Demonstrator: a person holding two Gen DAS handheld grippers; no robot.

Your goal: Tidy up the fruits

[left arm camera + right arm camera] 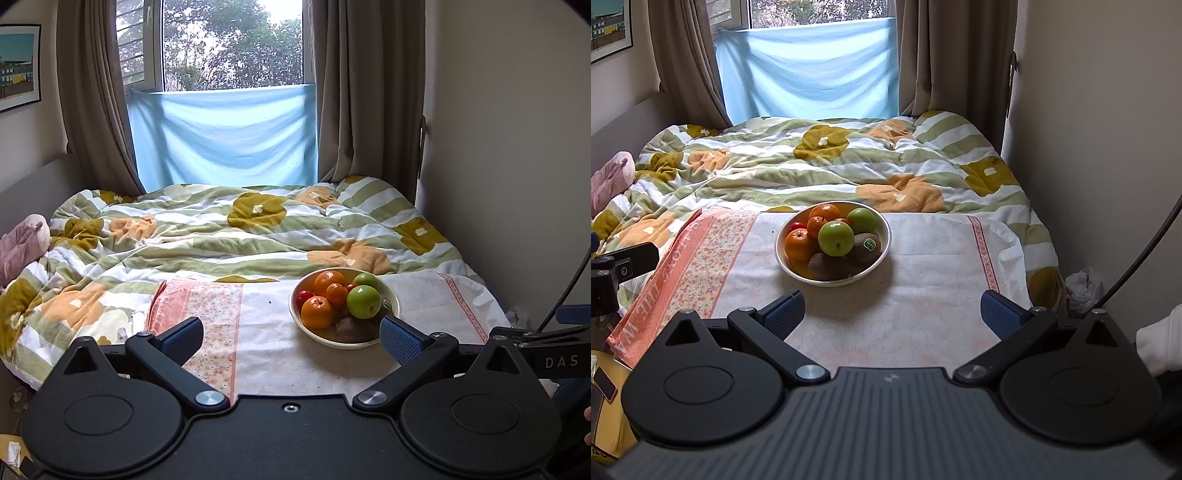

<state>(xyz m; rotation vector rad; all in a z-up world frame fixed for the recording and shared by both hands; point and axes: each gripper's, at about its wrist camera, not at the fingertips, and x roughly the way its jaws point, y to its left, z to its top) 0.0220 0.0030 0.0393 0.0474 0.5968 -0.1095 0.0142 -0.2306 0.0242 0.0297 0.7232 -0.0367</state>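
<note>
Round cream bowl (879,225) sits on a flat floral-print cloth (923,302) at the bed's near end, centre. It holds glossy green apples (836,238), dimpled oranges (799,243), fuzzy brown kiwis (827,266) and small red fruit, heaped. Left gripper (291,334) and right gripper (892,312) have jaws spread wide, empty, near the bowl. Rumpled quilt (812,162) lies beyond.

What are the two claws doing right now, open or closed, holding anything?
Left claw: open, holding nothing, short of the fruit bowl.
Right claw: open, holding nothing, also short of the bowl.
</note>
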